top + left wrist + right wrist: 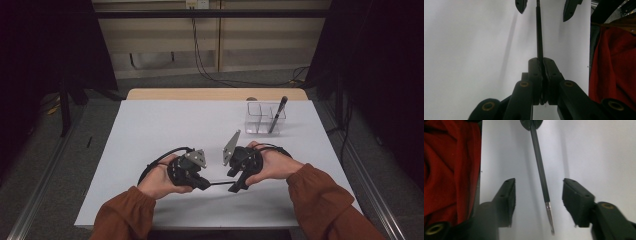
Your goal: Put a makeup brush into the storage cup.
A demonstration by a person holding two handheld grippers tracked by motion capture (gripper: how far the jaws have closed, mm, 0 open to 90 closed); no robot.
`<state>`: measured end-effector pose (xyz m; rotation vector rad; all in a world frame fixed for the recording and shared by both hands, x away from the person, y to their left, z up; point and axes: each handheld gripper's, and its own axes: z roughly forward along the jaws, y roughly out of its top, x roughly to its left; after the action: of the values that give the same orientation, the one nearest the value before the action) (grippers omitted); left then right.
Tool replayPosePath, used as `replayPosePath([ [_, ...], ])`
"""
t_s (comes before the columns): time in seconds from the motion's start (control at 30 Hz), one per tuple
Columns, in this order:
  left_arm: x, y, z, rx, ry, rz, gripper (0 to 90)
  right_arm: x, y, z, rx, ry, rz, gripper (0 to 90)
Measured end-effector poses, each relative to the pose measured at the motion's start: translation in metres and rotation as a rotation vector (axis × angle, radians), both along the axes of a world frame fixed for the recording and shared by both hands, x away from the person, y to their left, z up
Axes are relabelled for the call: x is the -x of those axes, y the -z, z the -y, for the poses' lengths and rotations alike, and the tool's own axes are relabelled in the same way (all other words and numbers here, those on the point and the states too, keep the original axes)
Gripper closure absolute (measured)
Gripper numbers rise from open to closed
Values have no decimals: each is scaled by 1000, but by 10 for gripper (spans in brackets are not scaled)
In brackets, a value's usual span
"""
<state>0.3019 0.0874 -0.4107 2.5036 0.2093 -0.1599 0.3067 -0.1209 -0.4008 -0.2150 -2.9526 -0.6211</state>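
Left hand-held gripper [204, 184]: pads pressed together on a thin dark pen [539, 37], pinching it near one end; the shaft runs straight out from the jaws, level over the counter [165, 125]. Right hand-held gripper [538, 200]: jaws spread, standing either side of the pen's metal tip, touching neither side of it as far as I can see. So the pen hangs between my two hands at the near middle of the counter, carried by the left alone.

My read: this is a hand-over or a re-grip. To do it well I would keep the left clamp firm and steady, centre the right jaws on the dark shaft rather than the slick metal tip, and close squarely before the left lets go. The pen sits off-centre and slightly slanted between the right jaws, so a careless squeeze could lever it.

Counter: pale, matte sheet with a wooden edge at the far side. A clear divided holder [260, 118] stands far right with another pen [278, 114] leaning in it.

Room: dim, dark curtains on both sides, cables along the far wall.
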Motion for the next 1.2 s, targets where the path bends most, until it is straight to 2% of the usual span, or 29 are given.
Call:
replayPosePath([
  [0.17,-2,0,-6,6,-20,8,857,-1,1,9,-23,45,13,294],
  [0.2,-2,-1,-7,8,-22,4,857,-1,2,11,-20,65,18,243],
  [0.37,-4,0,-14,11,-44,-1,857,-2,5,20,-29,111,26,185],
  [0.47,-5,0,-18,14,-52,1,857,-2,6,25,-43,155,39,118],
  [0.57,-5,-1,-20,21,-61,3,857,-3,6,31,-63,178,47,122],
  [0.67,-4,-1,-22,24,-71,4,857,-4,7,36,-71,191,50,74],
  [0.73,-4,0,-22,20,-68,16,857,-3,8,39,-75,204,46,79],
  [0.83,-4,1,-24,20,-76,17,857,-1,9,43,-92,241,49,65],
  [0.9,-5,1,-26,31,-78,15,857,1,10,47,-109,238,48,34],
  [1.03,-5,0,-29,52,-103,13,857,2,10,55,-145,275,47,38],
  [1.2,-3,0,-34,68,-118,10,857,5,11,63,-189,280,45,35],
])
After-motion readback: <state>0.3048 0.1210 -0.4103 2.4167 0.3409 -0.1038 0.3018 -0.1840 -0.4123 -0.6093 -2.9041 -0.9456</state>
